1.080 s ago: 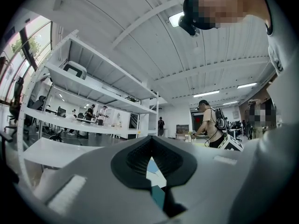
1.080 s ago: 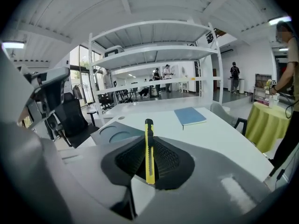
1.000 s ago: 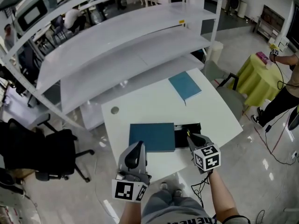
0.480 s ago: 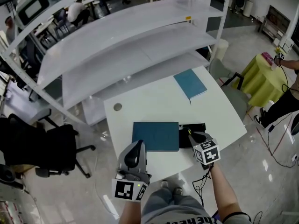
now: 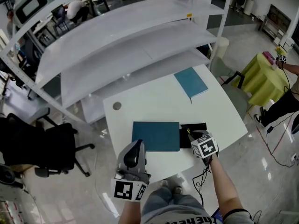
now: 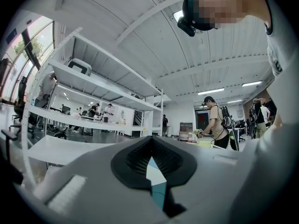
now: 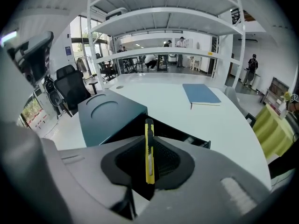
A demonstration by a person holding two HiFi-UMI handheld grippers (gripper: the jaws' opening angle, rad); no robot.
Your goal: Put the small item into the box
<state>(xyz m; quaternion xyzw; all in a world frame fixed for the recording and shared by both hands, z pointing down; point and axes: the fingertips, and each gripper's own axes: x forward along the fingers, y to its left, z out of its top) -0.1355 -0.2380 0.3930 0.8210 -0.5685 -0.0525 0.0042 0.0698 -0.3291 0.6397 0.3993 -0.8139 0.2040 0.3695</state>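
Right gripper view shows the right tongs [image 7: 149, 153] clamped on a slim yellow utility knife [image 7: 149, 129]. They grip it across its flat faces about its middle, and its tip pokes out past the jaws, directly above the open black box [image 7: 170, 130]. Against the left side of the box lies a teal lid [image 7: 110, 112] with a round recess, and well beyond the box a blue notebook [image 7: 201, 94] lies on the white tabletop [image 7: 224, 125]. The left tongs [image 6: 150, 158] are pressed together with nothing in them, held nearer to the person than the box and clear of it. The knife looks light, stiff and smooth-sided, so it could well slip or pivot if pinched loosely. A firm hold across the flat faces near the middle seems the right place, since it keeps the long body from swinging. Being thin and long, it probably wants laying lengthwise along the box rather than dropping on end; whether the blade is retracted I cannot tell. The knife is not yet in the box: it hovers over the opening, with lowering and letting go left to do
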